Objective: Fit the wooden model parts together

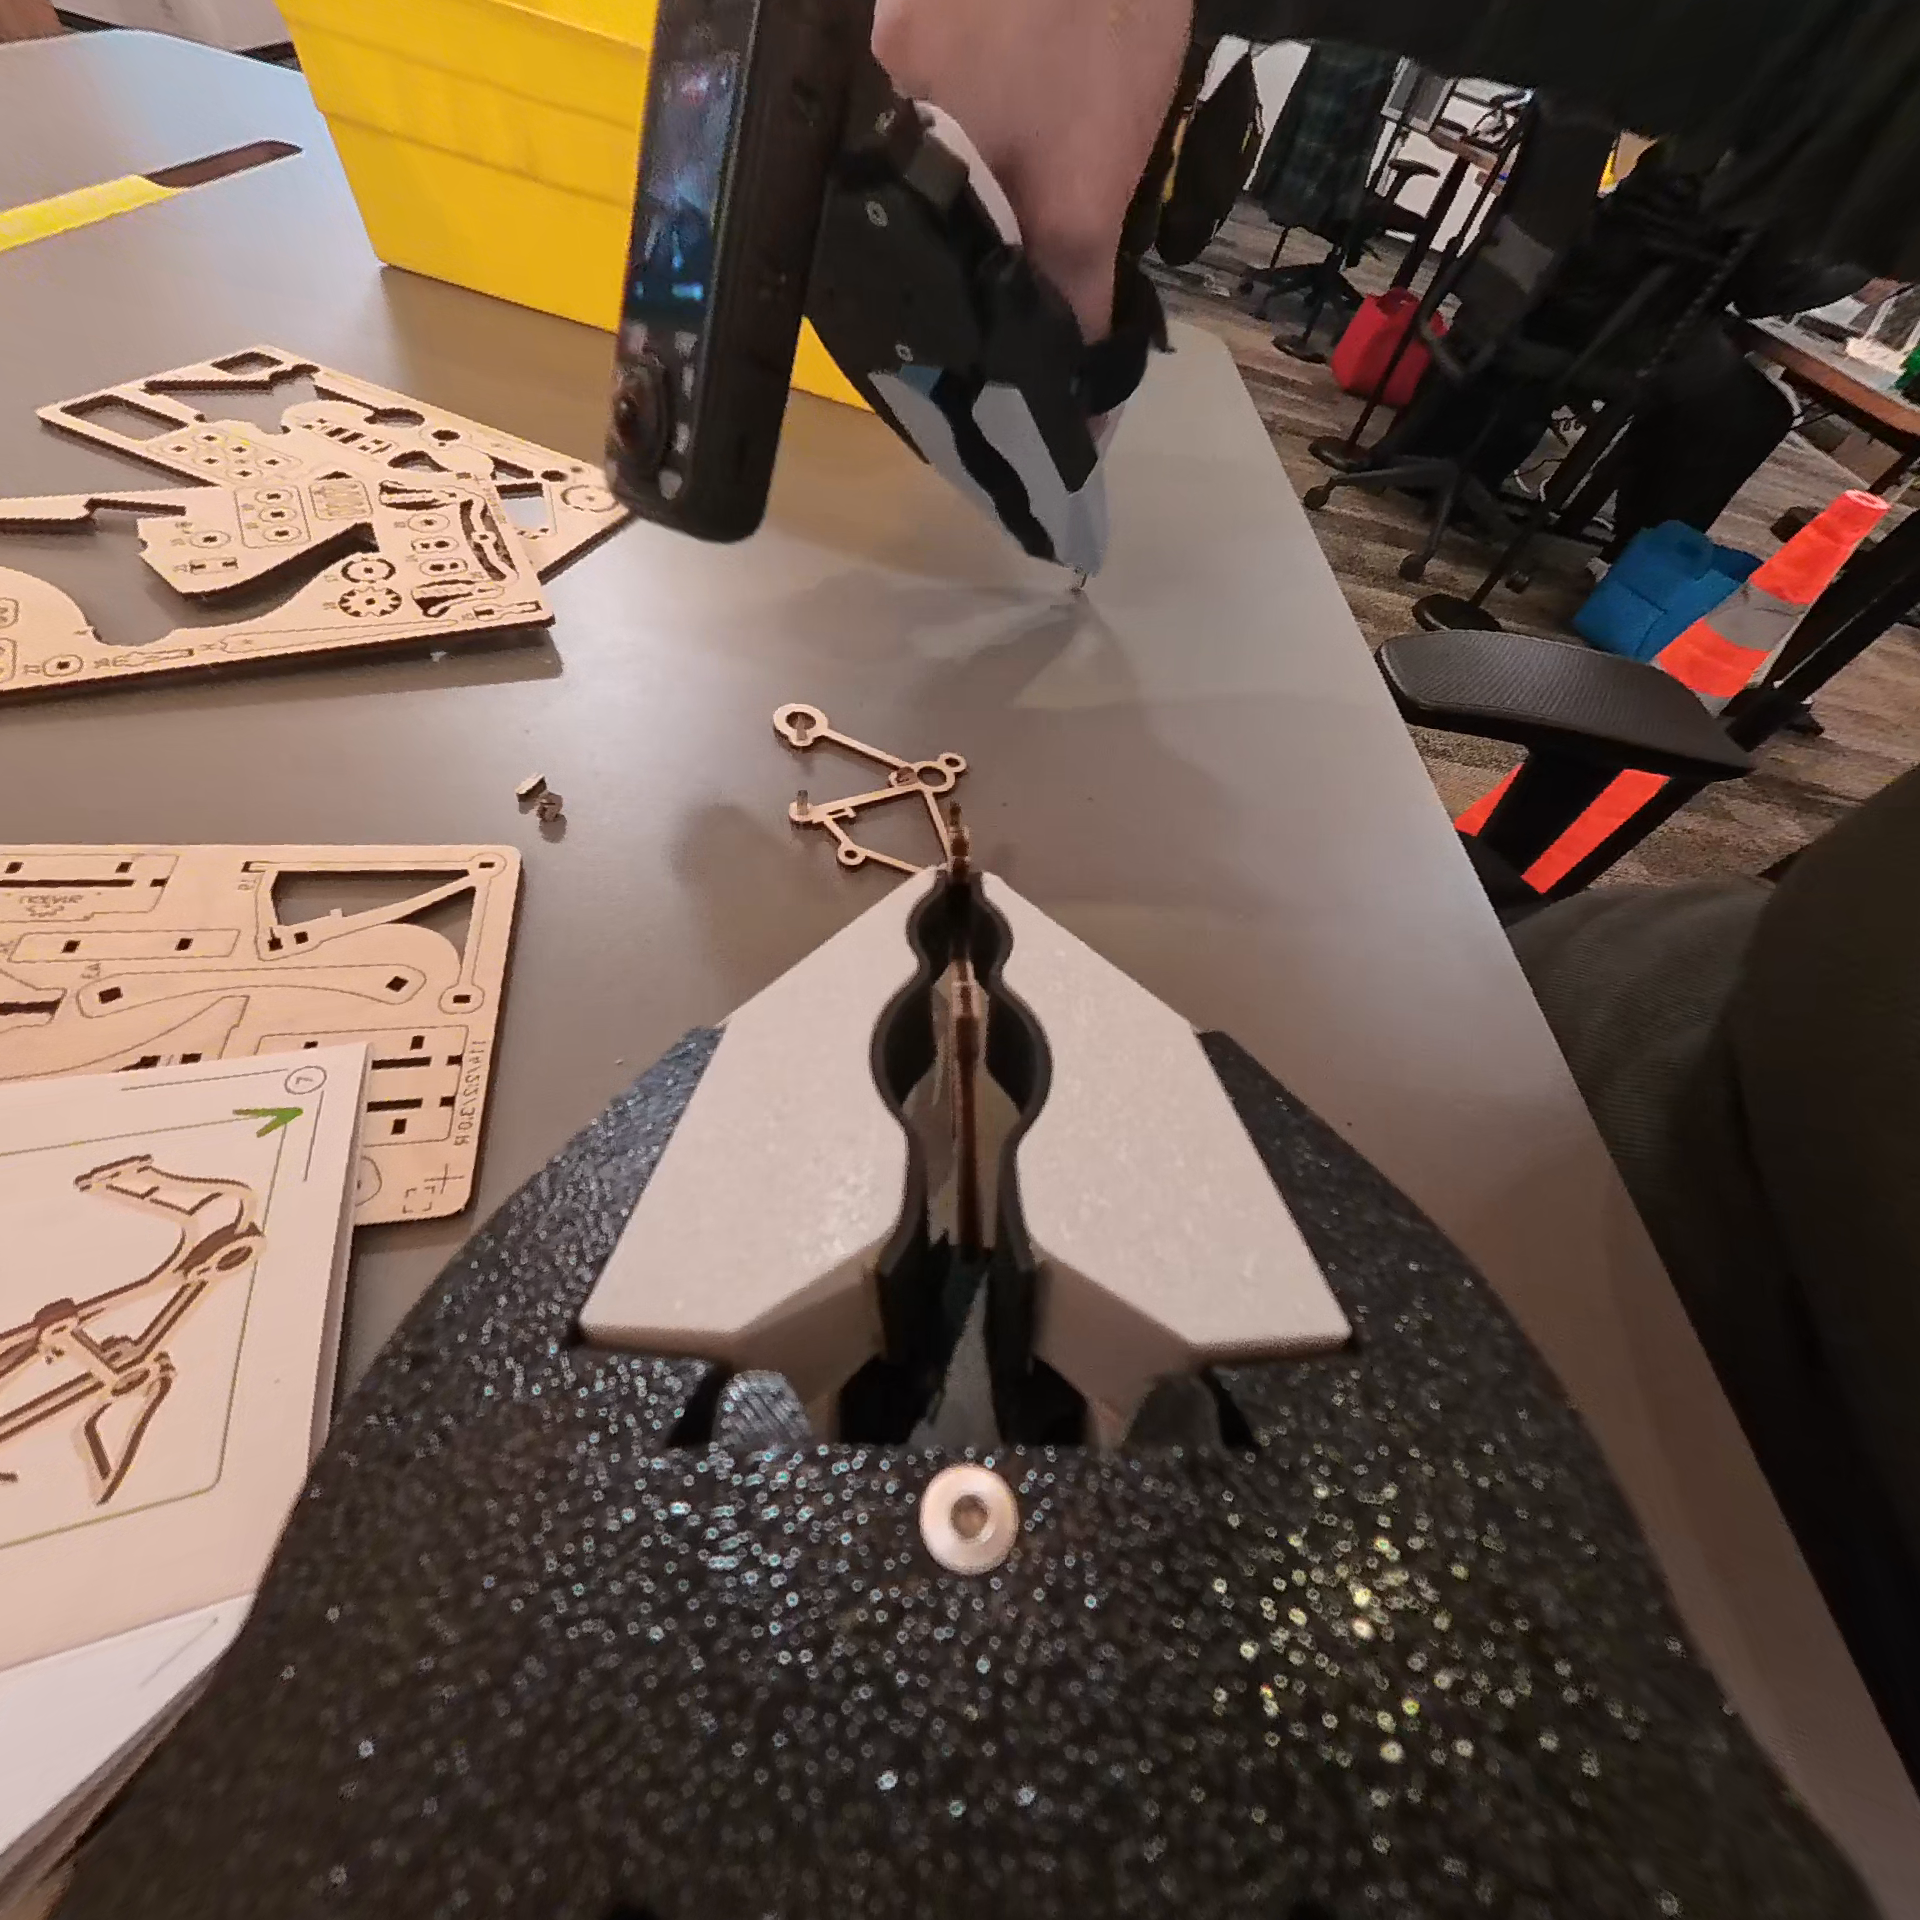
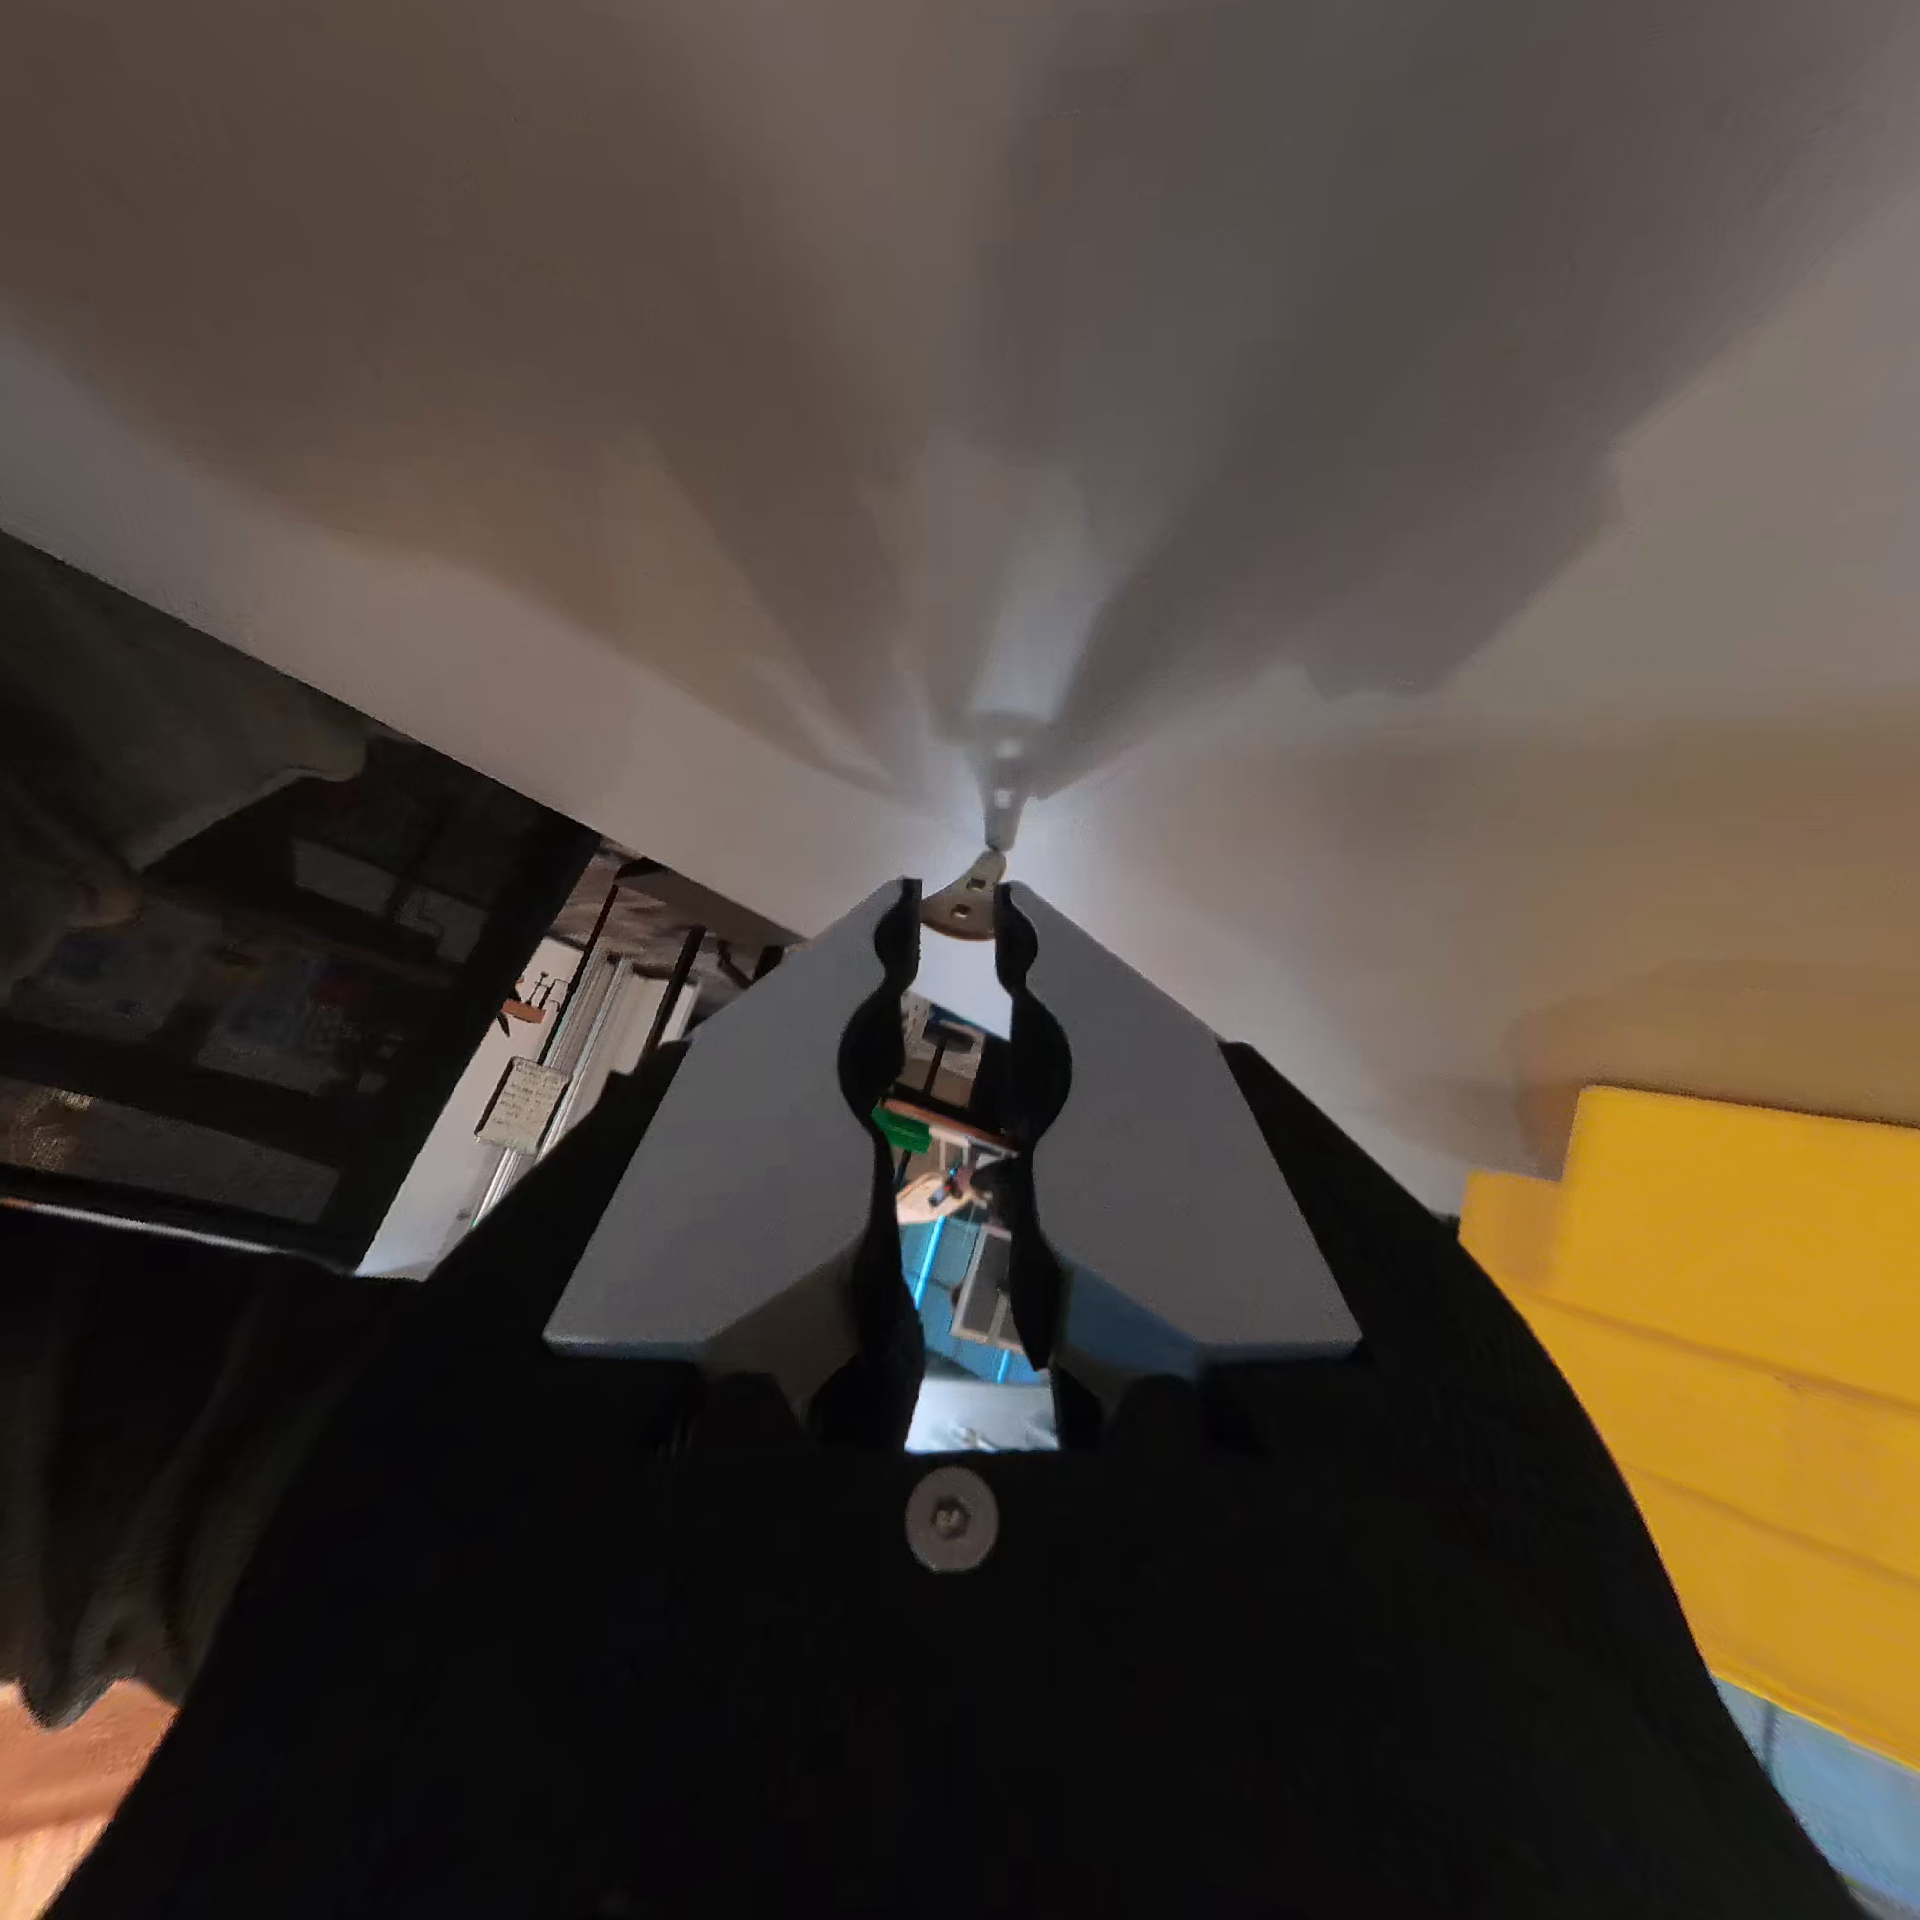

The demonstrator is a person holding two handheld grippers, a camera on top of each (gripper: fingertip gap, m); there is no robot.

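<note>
Left tool [image 1: 957, 883] gripping thin wooden strip [image 1: 958, 831] edge-on; right tool [image 2: 961, 899] pinching small wooden piece [image 2: 964, 902] against table [image 2: 1039, 312].

Most of the thin flat wooden piece [image 1: 964, 1049] I'm pinching is hidden between my left gripper's grey fingers [image 1: 831, 1122]. The pale plywood sheets [image 1: 239, 997] run off the frame's left edge.

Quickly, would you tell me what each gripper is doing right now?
Left gripper: shut on a thin wooden part, held edge-on.
Right gripper: shut on a small wooden piece at its tips, just above the table.
</note>
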